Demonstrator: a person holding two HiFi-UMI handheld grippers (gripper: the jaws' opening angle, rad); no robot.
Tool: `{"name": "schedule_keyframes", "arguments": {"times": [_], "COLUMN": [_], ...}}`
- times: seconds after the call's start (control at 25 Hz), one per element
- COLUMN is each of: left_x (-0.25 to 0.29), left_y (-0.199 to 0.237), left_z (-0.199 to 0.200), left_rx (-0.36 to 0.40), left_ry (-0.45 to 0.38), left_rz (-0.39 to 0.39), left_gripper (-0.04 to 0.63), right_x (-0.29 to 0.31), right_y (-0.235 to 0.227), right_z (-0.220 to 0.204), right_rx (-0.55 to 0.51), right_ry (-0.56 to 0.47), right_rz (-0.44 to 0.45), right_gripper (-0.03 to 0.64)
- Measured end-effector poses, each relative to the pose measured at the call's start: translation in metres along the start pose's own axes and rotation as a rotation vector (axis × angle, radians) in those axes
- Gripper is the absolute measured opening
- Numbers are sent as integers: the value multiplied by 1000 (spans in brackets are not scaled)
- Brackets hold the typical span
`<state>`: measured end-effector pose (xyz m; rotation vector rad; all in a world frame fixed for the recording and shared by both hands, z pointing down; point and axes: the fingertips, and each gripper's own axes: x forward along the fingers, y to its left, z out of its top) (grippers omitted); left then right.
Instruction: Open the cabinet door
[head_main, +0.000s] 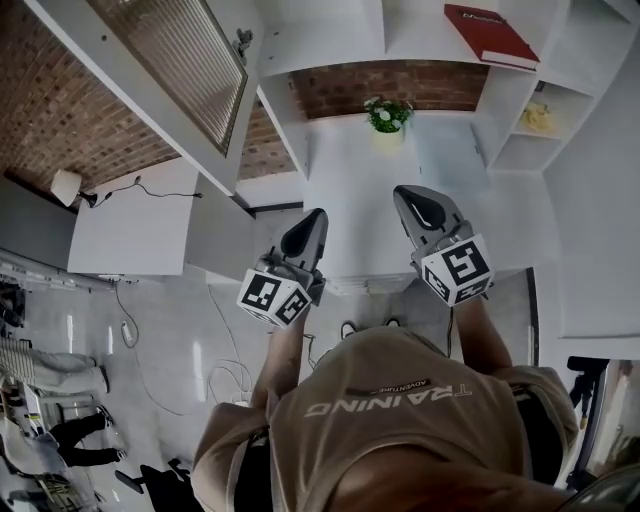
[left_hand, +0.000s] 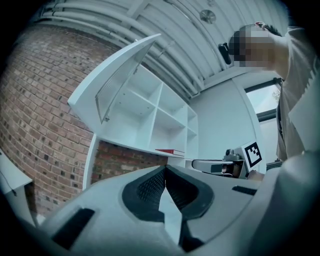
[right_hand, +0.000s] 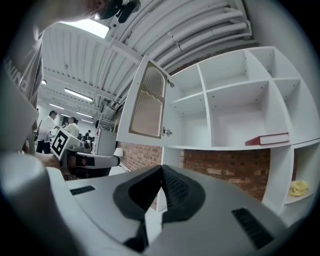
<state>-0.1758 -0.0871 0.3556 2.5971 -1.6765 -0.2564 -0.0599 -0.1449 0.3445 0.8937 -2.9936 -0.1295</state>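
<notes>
The white cabinet door (head_main: 170, 70), with a ribbed glass panel, stands swung open to the left of the white open shelving (head_main: 330, 40). It also shows in the left gripper view as the door (left_hand: 115, 75) and in the right gripper view as the door (right_hand: 147, 102), hinged at the shelf's side. My left gripper (head_main: 316, 218) and right gripper (head_main: 405, 195) hover side by side over the white counter (head_main: 350, 190), well below the door and apart from it. In their own views, the left gripper (left_hand: 165, 170) and right gripper (right_hand: 161, 170) have their jaws together with nothing between them.
A red book (head_main: 490, 35) lies on a shelf at the upper right, with a yellow object (head_main: 540, 118) in a cubby below. A small potted plant (head_main: 388, 115) stands at the counter's back. A lamp (head_main: 65, 185) sits on the white desk (head_main: 130, 230) to the left. People (right_hand: 50, 125) stand far off.
</notes>
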Motion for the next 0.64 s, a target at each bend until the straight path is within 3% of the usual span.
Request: {"name": "schedule_keyframes", "arguments": {"times": [0.36,0.64], "left_x": [-25,-20], "left_y": [31,40], "left_z": [0,10], "left_rx": [-25,-2], "left_ry": [-4,-19], "left_rz": [30,-30], "left_gripper": [8,8], "right_x": [29,47], "right_y": [22,27], "right_z": [10,14], "right_rx": [-6,-26], "right_ry": [-19,-23], "right_rz": [16,-5], "right_gripper": [14,14]}}
